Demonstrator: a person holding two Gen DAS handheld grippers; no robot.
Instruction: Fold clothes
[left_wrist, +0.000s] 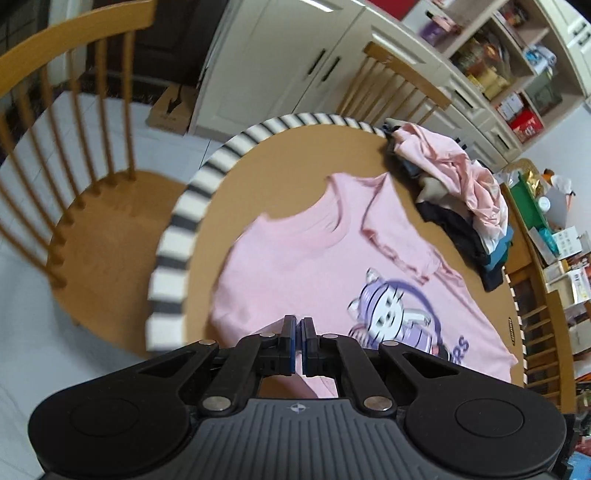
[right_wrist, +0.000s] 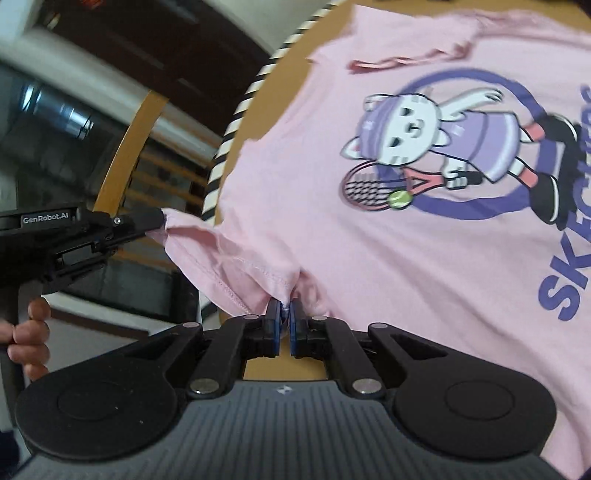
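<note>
**Gripper Hold on Sleeve Hem: Pink T-Shirt**

Right gripper (right_wrist: 283, 317) is clamped on the stitched hem of the pink T-shirt (right_wrist: 369, 266), fabric bunched between its blue pads. Left gripper (right_wrist: 157, 225) pinches the same sleeve edge further along, jaws closed on cloth. The shirt lies print-up on the round worktop (left_wrist: 295, 155), the held sleeve lifted off the worktop.

Handling: the knit is light, soft and limp; it drapes and creases freely. Hold at hems or seams, where doubled fabric resists slipping. A pile of unfolded clothes (left_wrist: 465, 206) sits just beyond the collar.
</note>
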